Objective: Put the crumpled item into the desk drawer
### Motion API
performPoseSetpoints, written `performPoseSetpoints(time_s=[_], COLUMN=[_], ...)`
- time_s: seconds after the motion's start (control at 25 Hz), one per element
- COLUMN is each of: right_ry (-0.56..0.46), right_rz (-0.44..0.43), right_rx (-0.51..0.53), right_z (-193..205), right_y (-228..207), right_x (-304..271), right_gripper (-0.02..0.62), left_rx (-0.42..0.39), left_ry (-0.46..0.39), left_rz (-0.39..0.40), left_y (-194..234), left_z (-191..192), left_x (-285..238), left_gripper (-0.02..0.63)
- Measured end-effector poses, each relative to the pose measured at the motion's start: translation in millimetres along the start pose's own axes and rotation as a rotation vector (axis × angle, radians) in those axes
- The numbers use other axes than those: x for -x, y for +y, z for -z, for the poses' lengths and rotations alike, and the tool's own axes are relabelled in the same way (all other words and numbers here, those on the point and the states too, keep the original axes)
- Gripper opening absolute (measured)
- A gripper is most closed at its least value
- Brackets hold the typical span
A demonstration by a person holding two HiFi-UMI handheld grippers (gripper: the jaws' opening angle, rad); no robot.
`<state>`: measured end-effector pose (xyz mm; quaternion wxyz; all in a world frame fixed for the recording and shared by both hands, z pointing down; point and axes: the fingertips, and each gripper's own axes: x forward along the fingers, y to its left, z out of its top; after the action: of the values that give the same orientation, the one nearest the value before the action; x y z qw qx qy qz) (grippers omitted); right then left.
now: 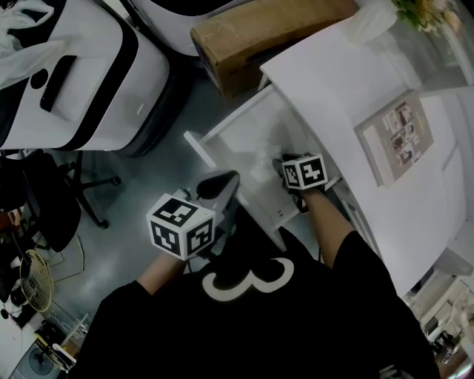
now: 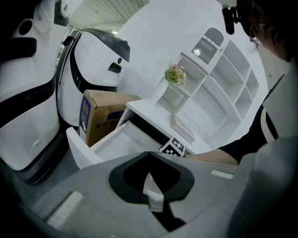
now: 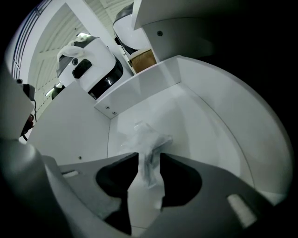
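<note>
The crumpled item, a wad of clear plastic, rests on the floor of the open white desk drawer. In the right gripper view my right gripper is open, with the wad lying in the gap between its jaws. In the head view that gripper reaches into the drawer, and the wad shows pale just ahead of it. My left gripper hangs in front of the drawer, over the floor. Its jaws are shut, their tips meeting on nothing.
A cardboard box stands behind the drawer, beside a large white machine. The white desk top carries a framed sheet and flowers. An office chair is at the left. White shelves rise above the desk.
</note>
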<state>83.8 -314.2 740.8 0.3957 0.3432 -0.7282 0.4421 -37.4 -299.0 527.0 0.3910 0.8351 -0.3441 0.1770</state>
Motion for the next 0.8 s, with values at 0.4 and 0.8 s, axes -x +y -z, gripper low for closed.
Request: performPoseSetpoints(time_s=[0.4, 0.8], right_ry=[-0.073, -0.271], right_rz=[-0.018, -0.042], right_rx=[0.015, 0.067], right_z=[-9, -25], right_y=[14, 55], right_x=[28, 118], right_gripper=[0.193, 0.192], left_rx=[-0.022, -0.047], left_ry=[-0.009, -0.055], left_rz=[0.018, 0.043], left_y=[-12, -42], left_z=[1, 4], left_x=[9, 36], left_gripper=[0.009, 0.009])
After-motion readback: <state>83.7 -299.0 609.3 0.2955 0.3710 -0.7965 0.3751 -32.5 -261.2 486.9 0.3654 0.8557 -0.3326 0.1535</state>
